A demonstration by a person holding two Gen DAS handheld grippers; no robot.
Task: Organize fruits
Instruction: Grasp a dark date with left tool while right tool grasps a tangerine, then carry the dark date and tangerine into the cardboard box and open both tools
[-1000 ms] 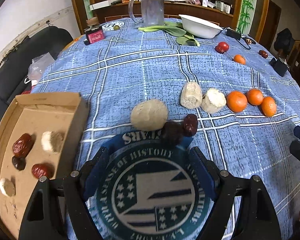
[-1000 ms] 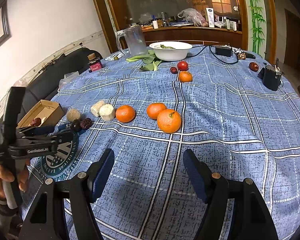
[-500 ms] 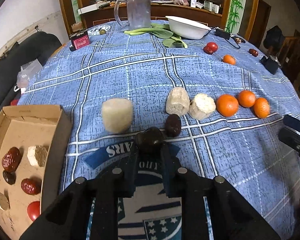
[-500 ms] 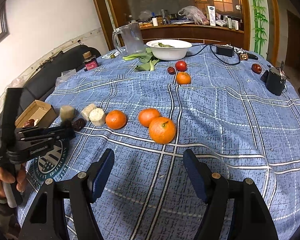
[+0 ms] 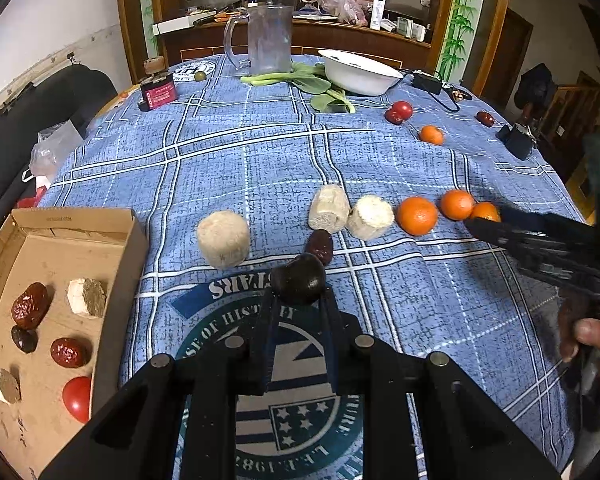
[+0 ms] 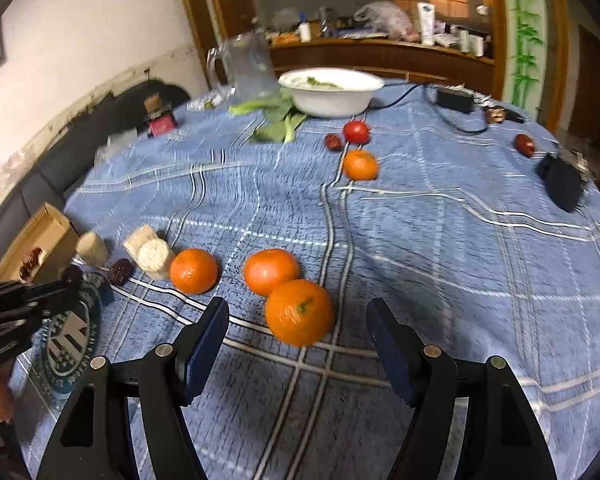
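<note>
Blue white-checked tablecloth, orange tangerines, white bowl, dark-brown date.

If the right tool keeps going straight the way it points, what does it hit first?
Most likely the nearest orange: it sits just beyond the right tool, centred between its closing fingers, which are not yet touching it. Depth is hard to judge, though.

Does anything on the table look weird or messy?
Yes. Leafy greens lie loose on the tablecloth beside the white bowl, not in it. Oranges, dates and a tomato sit scattered outside the cardboard box.
</note>
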